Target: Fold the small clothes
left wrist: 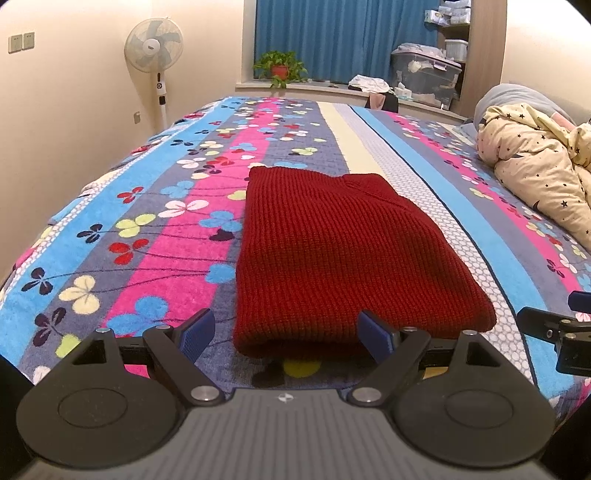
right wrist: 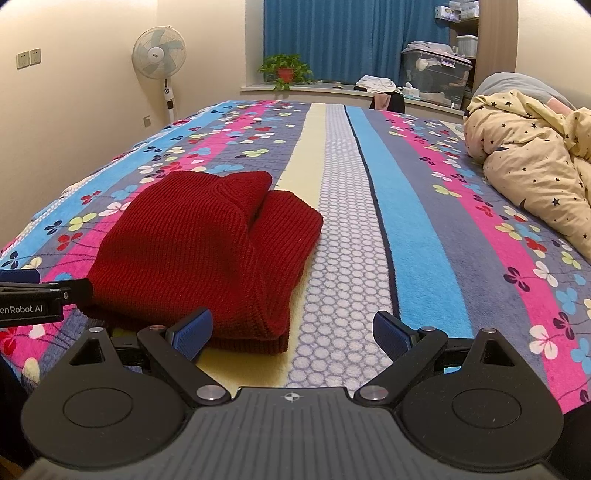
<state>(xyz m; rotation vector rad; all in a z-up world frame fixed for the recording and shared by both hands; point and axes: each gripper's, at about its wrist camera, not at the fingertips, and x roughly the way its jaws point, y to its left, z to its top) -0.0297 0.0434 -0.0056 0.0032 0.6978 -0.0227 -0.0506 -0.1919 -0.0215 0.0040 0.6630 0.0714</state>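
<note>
A folded dark red knitted garment (right wrist: 207,254) lies on the striped, flower-patterned bedspread (right wrist: 406,236). The right gripper (right wrist: 291,332) hovers just short of its near edge, blue-padded fingers (right wrist: 192,332) spread wide apart, holding nothing. The left gripper (right wrist: 29,295) juts in beside the garment.

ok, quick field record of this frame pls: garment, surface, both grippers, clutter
garment: red knit sweater, folded into a compact bundle, lying flat
surface: striped floral bedspread
left gripper: open, empty, at the sweater's near edge
right gripper: open, empty, near the sweater's right corner
contact: neither gripper holds cloth
bedside clutter: star-print quilt bunched at right of the bed
background: standing fan, potted plant, blue curtain
</note>
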